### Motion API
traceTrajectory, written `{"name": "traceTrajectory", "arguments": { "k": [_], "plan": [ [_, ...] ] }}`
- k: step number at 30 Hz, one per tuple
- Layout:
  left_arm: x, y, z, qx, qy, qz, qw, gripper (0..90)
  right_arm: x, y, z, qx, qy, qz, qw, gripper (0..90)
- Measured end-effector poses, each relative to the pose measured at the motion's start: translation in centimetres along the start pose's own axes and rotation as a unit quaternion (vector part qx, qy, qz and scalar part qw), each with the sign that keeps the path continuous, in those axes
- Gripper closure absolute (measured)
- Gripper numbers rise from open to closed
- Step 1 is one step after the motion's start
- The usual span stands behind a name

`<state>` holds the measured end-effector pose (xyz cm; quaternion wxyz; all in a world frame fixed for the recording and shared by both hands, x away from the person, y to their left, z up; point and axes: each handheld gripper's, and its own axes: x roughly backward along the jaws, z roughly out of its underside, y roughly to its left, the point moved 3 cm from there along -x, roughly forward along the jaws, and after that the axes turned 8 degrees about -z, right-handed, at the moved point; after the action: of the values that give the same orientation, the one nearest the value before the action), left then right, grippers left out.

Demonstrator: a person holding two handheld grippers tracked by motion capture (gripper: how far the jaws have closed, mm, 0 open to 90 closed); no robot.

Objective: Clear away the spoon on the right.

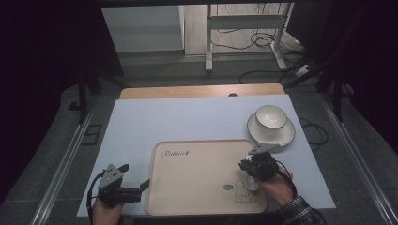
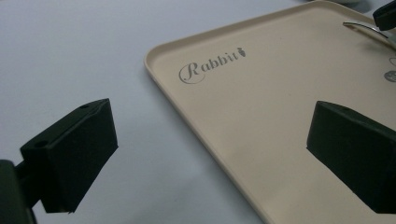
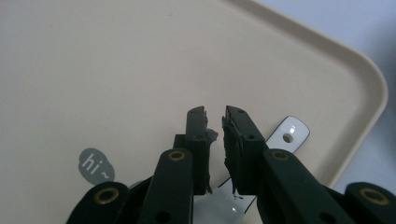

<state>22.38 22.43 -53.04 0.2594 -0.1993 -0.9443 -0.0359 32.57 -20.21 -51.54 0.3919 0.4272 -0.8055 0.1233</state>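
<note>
A beige tray (image 1: pixel 197 154) printed "Rabbit" lies on the pale mat. A metal spoon (image 1: pixel 253 186) rests on its right side near a bunny drawing. My right gripper (image 1: pixel 250 174) points down over the spoon. In the right gripper view its jaws (image 3: pixel 215 119) stand a narrow gap apart astride the spoon's handle (image 3: pixel 292 133), the pads not pressing it; the tray (image 3: pixel 116 70) shows behind. My left gripper (image 1: pixel 136 175) is wide open at the tray's near left corner. Nothing is between its jaws (image 2: pixel 210 135), which straddle the tray's rim (image 2: pixel 159 79).
A white bowl (image 1: pixel 271 117) sits on a saucer (image 1: pixel 286 134) at the far right of the mat (image 1: pixel 187 117). A wooden table edge (image 1: pixel 202 91) runs behind. Beyond it are desk legs and floor cables. The spoon's tip (image 2: pixel 364 28) shows far off in the left gripper view.
</note>
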Motion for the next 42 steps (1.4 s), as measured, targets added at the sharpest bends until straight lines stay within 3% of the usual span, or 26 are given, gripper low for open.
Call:
{"name": "traceTrajectory", "arguments": {
  "k": [21,42],
  "plan": [
    [0.1,-0.3,-0.2,0.001,0.006,0.009,0.9999,2.1,1.7,0.4,-0.1,0.007,-0.023,0.014,0.9996,62.4],
    [0.0,-0.4,-0.2,-0.009,0.009,0.003,0.9999,2.1,2.9,0.9,0.1,0.01,-0.037,0.024,0.999,48.6]
  ]
}}
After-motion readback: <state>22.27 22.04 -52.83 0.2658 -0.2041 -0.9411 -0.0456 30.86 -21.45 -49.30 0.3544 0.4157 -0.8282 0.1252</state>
